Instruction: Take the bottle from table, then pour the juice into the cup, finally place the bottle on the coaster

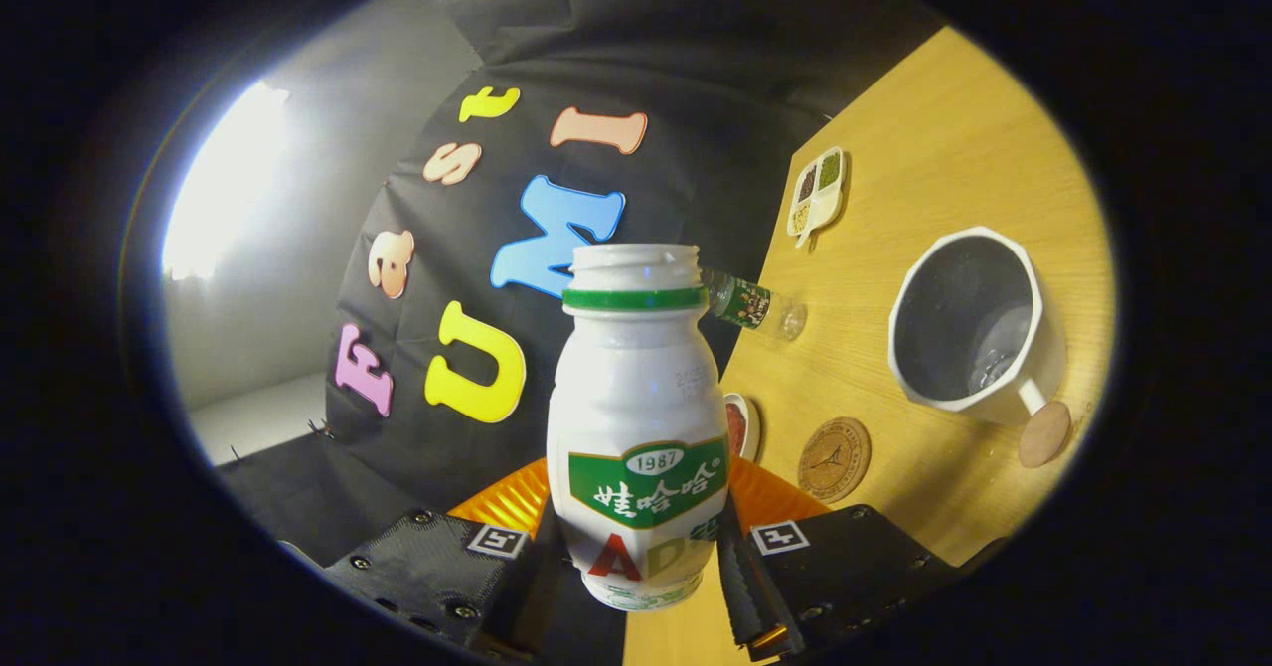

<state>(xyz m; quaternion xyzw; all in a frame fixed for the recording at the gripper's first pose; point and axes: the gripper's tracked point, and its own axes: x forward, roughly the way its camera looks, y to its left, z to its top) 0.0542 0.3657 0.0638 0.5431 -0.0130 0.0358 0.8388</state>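
the gripper (636,562) clamps a white bottle (638,417) between both fingers, lifted and tilted so the wooden counter (944,149) appears rotated. the bottle's mouth is uncapped. beyond the fingers, a white cup (979,323) stands on the counter, with a round brown coaster (834,459) beside it, apart from the cup.

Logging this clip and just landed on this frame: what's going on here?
The handheld gripper is shut on a white bottle, cap off, lifted and tipped relative to the wooden table. The white cup stands beyond the fingers, with the round coaster nearer them. Nothing is pouring yet.
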